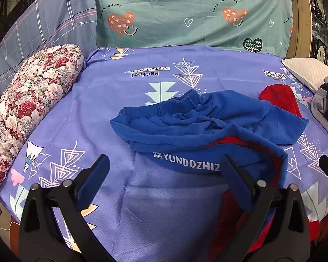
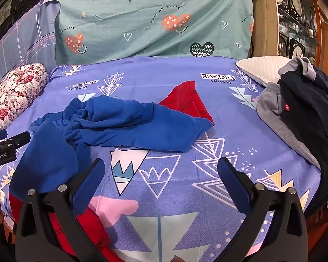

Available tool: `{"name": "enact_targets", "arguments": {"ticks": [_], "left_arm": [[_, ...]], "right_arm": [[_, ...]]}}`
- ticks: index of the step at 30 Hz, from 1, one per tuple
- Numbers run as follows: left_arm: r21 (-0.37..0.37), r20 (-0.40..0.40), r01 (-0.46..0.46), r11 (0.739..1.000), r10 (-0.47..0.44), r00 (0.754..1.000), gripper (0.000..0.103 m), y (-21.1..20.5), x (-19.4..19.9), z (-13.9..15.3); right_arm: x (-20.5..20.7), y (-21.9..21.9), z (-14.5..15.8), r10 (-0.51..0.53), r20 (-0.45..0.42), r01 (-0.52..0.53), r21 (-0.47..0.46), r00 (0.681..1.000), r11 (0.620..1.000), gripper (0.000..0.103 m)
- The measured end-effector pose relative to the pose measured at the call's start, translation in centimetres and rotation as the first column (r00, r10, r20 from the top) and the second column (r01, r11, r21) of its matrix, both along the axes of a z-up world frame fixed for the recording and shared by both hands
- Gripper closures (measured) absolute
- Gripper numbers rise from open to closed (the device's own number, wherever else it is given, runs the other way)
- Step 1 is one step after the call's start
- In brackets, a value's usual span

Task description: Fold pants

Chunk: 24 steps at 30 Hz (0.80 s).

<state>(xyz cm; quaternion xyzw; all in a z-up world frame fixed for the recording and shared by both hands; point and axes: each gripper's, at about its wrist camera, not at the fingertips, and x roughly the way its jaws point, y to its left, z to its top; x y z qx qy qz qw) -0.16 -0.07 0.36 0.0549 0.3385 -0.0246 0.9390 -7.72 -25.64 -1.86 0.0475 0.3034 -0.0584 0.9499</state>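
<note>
Blue pants with red panels (image 1: 199, 122) lie crumpled on the purple patterned sheet (image 1: 111, 91), waistband toward the back, white lettering facing me. In the right wrist view the pants (image 2: 124, 124) lie left of centre, with a red leg end (image 2: 185, 100) sticking out behind. My left gripper (image 1: 166, 163) is open and empty, just in front of the pants' near edge. My right gripper (image 2: 161, 166) is open and empty over bare sheet (image 2: 229, 118), to the right of the pants. The left gripper's tip (image 2: 8, 142) shows at the left edge there.
A floral bolster (image 1: 28, 100) lies along the left side. A white quilted pillow (image 2: 264, 67) and a pile of grey and dark clothes (image 2: 306, 113) sit at the right. A teal heart-print cloth (image 1: 185, 13) hangs behind. Wooden shelving (image 2: 295, 21) stands far right.
</note>
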Motion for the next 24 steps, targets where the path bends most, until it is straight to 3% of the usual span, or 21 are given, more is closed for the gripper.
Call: {"name": "enact_targets", "arguments": {"ticks": [24], "left_arm": [[0.008,-0.001,0.002,1.000,-0.002,1.000,0.002,0.01,0.20,-0.07]], "right_arm": [[0.50,0.35,-0.30,0.019,-0.023,-0.019,0.013,1.000,1.000,0.001]]}}
